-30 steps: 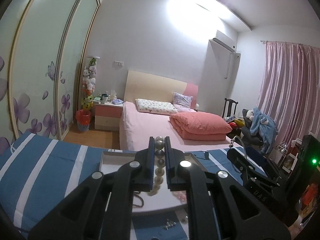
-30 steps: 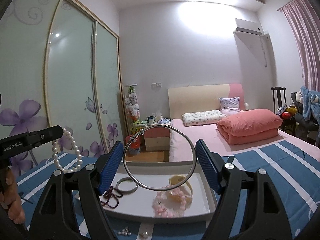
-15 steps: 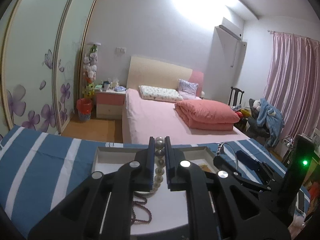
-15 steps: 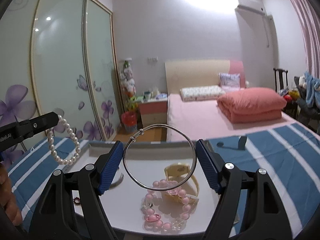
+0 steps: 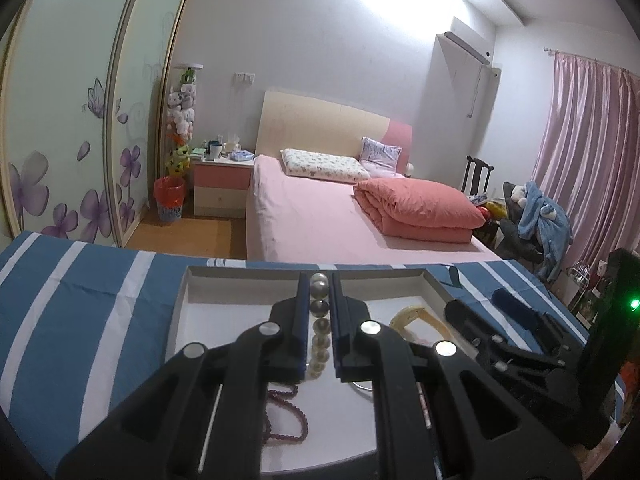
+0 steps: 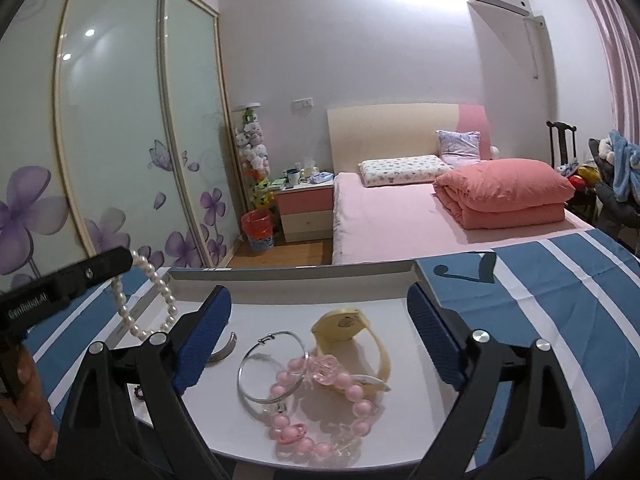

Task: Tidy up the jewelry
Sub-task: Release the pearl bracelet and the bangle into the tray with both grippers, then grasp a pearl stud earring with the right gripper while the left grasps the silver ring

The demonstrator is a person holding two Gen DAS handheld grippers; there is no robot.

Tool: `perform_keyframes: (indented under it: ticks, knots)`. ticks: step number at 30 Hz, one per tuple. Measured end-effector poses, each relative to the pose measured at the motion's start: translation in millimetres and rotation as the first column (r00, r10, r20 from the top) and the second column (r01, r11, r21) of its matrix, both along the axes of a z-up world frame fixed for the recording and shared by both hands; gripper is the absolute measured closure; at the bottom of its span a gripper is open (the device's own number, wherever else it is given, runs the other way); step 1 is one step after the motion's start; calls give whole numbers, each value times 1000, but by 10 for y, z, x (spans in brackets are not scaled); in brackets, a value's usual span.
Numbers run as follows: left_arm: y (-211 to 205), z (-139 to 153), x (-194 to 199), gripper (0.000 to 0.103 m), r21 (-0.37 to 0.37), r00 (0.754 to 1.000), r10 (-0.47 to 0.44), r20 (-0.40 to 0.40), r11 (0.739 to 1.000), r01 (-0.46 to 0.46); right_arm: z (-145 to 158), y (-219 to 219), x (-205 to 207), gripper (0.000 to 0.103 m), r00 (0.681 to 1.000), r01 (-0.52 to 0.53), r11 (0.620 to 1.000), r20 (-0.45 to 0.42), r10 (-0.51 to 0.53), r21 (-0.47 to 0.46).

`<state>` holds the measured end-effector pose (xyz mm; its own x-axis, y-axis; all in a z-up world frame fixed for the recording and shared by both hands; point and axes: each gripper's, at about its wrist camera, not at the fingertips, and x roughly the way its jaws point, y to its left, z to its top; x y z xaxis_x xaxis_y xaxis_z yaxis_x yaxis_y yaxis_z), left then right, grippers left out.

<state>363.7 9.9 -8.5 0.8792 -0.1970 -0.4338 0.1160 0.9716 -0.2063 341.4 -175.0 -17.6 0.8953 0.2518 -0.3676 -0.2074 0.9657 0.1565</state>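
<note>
The pearl bracelet [image 5: 319, 322] is clamped between the fingers of the left gripper [image 5: 319, 304], hanging as a loop above the left part of the white tray [image 6: 280, 276], so it is not yet set down. The right gripper [image 6: 320, 332] has its fingers wide apart with nothing between them, poised over the tray's middle. Lying in the tray already are a thin silver bangle [image 6: 272, 368], a pink bead bracelet [image 6: 320, 412] draped across it, a yellow watch [image 6: 352, 340], a partly hidden silver cuff [image 6: 224, 350] and a dark red bead string [image 5: 288, 416], so most pieces seem gathered; placing the pearls looks like the main step left, though the pile is overlapped and may want spreading. The tray sits on a worktop under a blue-and-white striped cloth [image 5: 80, 300]. The clearest bare floor of the tray is toward its far wall, ahead of the left gripper; the low raised walls must be cleared on the way down. The two grippers are near one another, so room between them is tight.
</note>
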Motion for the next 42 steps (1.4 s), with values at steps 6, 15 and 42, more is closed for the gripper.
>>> perform_keyframes:
  ticks: [6, 15, 42]
  knots:
    - [11, -73, 139, 66, 4, 998, 48, -47, 999, -48, 18, -65, 25, 14, 1000, 15, 1000, -1, -15, 11]
    - [155, -52, 87, 65, 4, 994, 88, -66, 996, -87, 54, -21, -13, 14, 1000, 0, 1000, 1, 0, -2]
    - [610, -334, -1489, 31, 65, 955, 122, -271, 992, -108, -504, 490, -1150, 63, 854, -324, 940, -460, 241, -108]
